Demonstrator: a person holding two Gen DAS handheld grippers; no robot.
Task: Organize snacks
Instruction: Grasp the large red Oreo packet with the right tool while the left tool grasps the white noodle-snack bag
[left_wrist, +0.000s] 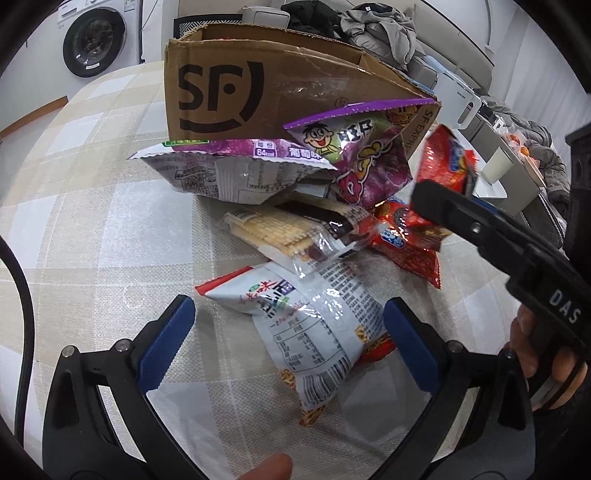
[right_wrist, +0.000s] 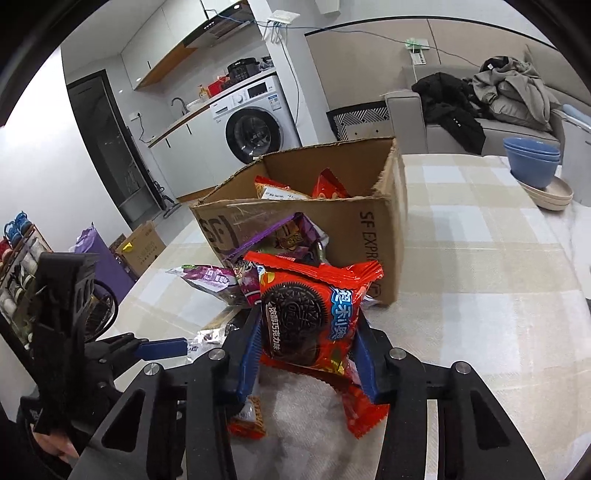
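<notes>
On checked tablecloth (left_wrist: 92, 221) | right gripper (right_wrist: 306, 354) fingers clamp glossy red cookie packet (right_wrist: 314, 314) | left gripper (left_wrist: 288, 339) fingers wide | torn cardboard box (right_wrist: 369, 229)

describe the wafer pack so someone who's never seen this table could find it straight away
Start at the cardboard box on the checked tablecloth; a heap of snack bags lies in front of it. The wafer pack sits mid-heap, below the purple bags, the only clear wrapper showing pale ridged wafers.
</notes>
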